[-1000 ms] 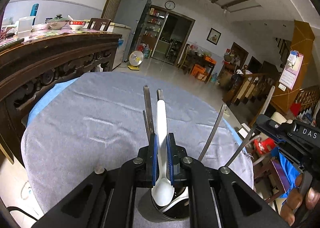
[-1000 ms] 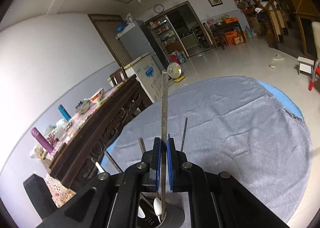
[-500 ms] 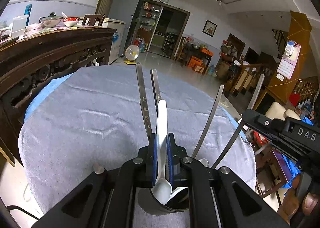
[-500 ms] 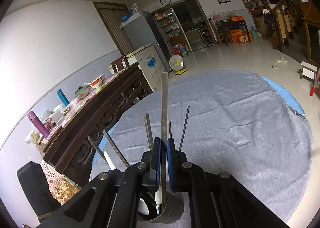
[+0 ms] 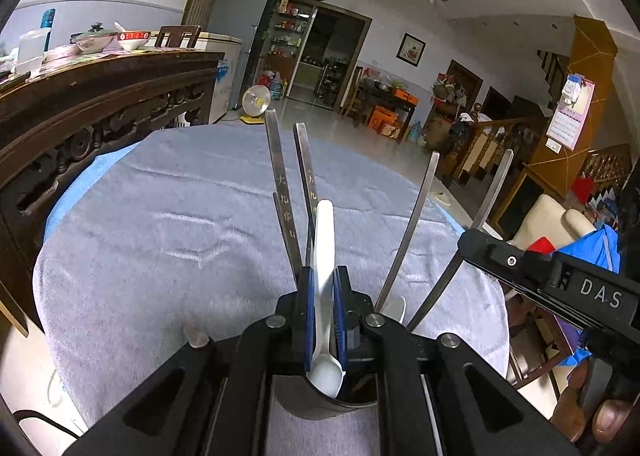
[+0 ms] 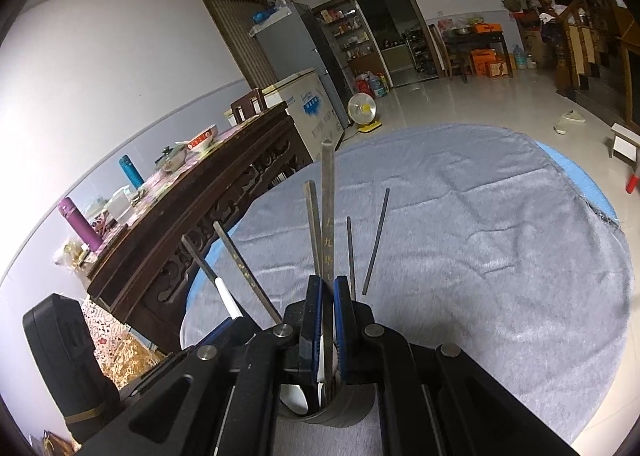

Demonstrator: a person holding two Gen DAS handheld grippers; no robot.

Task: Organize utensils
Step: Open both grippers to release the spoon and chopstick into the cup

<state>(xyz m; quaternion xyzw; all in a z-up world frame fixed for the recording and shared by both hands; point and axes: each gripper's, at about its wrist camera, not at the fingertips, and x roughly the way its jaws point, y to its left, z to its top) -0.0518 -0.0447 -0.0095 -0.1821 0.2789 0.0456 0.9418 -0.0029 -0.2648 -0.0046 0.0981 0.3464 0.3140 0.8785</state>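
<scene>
My left gripper (image 5: 323,288) is shut on a white plastic spoon (image 5: 324,248), bowl end down inside a dark round utensil holder (image 5: 320,404) right below it. Several metal chopsticks (image 5: 285,195) stand in the holder. My right gripper (image 6: 327,296) is shut on a metal chopstick (image 6: 328,215), upright, its lower end inside the same holder (image 6: 344,412). Other chopsticks (image 6: 374,244) and the white spoon handle (image 6: 228,300) lean out of the holder around it. The right gripper's body shows in the left wrist view (image 5: 560,280).
The holder stands on a round table with a grey cloth (image 5: 160,223) over a blue cover (image 6: 572,163). A dark carved wooden sideboard (image 5: 100,103) with bowls and bottles stands to the left. A black case (image 6: 60,356) sits at the lower left.
Both grippers have lowered toward the holder. The spoon and the held chopstick have gone deeper into it, and more chopsticks have come into both views.
</scene>
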